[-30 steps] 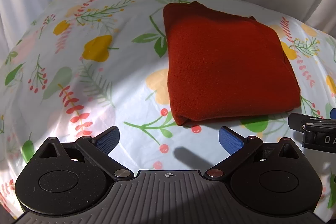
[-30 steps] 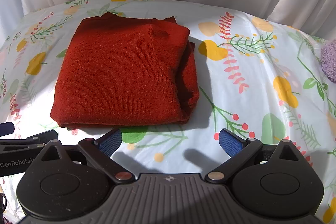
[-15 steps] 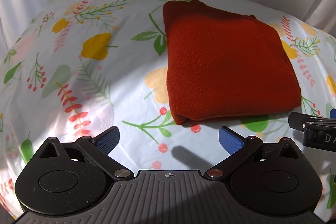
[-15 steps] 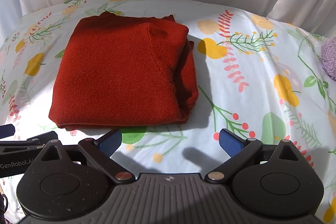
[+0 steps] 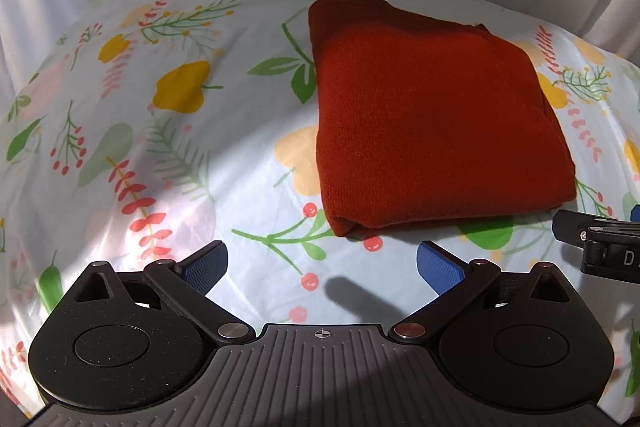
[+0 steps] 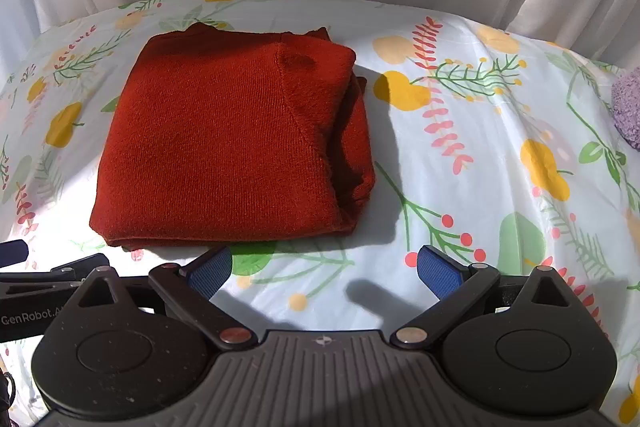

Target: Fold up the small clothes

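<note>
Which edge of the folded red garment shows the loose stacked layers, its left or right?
The right edge of the red knit garment: several layers bulge there, while the left edge is a smooth closed fold.

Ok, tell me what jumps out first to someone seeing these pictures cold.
The folded rust-red knit garment stands out, lying flat in the middle of the flowered sheet. Both claws, left and right, hover open in front of its near edge, empty. A fuzzy purple thing peeks in at the right edge.
</note>
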Demonstrator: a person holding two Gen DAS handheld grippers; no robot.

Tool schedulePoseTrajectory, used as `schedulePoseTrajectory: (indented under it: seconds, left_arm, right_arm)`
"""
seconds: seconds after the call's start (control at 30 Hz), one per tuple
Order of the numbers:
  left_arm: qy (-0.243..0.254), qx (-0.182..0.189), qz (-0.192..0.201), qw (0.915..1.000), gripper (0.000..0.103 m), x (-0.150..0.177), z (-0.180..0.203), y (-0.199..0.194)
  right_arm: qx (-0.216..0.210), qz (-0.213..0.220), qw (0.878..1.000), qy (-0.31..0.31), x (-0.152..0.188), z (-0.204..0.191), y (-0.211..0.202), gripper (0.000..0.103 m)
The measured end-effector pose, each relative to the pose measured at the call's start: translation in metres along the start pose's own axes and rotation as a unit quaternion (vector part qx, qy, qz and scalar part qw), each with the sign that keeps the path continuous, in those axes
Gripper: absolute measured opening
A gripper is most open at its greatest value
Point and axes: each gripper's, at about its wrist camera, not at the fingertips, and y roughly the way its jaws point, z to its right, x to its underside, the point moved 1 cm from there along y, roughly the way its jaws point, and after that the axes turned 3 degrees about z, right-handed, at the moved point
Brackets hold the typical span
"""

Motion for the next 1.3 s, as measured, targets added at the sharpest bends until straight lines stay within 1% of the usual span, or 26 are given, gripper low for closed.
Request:
schedulePoseTrajectory:
  seconds: [1.3]
  left_arm:
    - [0.0,0.0,0.001,1.0,0.103,0.0016,0.0023,-0.0012]
  right_arm:
    - [-0.006,0.002,1.0,0.003,0.0022,0.0021,-0.0013,0.099]
